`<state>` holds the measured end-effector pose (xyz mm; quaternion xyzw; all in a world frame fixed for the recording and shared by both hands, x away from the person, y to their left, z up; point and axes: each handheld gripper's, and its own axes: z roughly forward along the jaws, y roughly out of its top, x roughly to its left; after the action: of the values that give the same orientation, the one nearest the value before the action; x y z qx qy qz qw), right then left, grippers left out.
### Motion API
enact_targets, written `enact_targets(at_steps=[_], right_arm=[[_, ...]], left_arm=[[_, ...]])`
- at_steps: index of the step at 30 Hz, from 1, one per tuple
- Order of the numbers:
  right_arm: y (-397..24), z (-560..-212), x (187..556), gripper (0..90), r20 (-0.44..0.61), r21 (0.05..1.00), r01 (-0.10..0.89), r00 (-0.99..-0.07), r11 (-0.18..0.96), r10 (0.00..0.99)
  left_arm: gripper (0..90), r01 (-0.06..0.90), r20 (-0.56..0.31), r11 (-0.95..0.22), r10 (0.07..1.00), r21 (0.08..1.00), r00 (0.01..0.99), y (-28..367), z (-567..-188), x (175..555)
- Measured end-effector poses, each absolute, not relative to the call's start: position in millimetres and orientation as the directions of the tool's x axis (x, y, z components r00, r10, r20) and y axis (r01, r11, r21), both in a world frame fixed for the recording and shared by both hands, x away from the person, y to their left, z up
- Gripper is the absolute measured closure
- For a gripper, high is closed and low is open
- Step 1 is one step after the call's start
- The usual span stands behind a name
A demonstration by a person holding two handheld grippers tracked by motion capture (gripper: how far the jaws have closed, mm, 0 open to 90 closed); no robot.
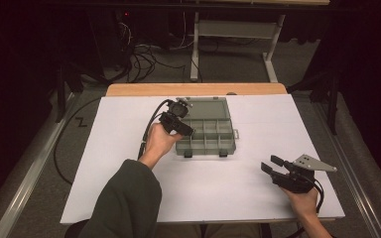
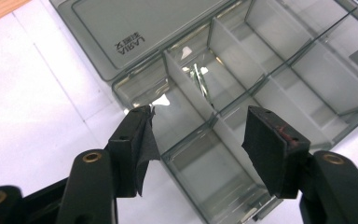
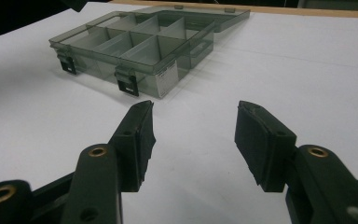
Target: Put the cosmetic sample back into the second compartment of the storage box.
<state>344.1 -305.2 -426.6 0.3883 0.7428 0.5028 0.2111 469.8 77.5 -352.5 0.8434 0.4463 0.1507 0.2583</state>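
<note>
Two grippers sit in our hands over the white table (image 1: 129,124). Nearest to us, at about four o'clock from the table's middle, we keep the right gripper (image 1: 272,166) low above the bare surface; its jaws stand wide apart with nothing between them, pointing toward ten o'clock. In the right gripper view (image 3: 193,122) the same wide gap frames only white tabletop, with the box (image 3: 135,44) farther off at eleven o'clock.

Farther out, we hold the left gripper (image 1: 181,126) over the left part of the grey compartment box (image 1: 206,141), which lies open near the table's centre, its lid (image 1: 206,106) folded back flat at twelve o'clock. In the left gripper view (image 2: 198,126) our jaws are spread wide above the dividers (image 2: 189,81), holding nothing.
</note>
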Motion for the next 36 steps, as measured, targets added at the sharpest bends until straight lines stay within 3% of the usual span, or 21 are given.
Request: enact_targets(at_steps=[36], right_arm=[[-306,-426,345,48.5,0.082,0.914,0.362,-0.61,0.185,0.788]], left_arm=[[42.0,0.671,0.021,-0.427,0.852,0.606,0.523,102,-353,450]])
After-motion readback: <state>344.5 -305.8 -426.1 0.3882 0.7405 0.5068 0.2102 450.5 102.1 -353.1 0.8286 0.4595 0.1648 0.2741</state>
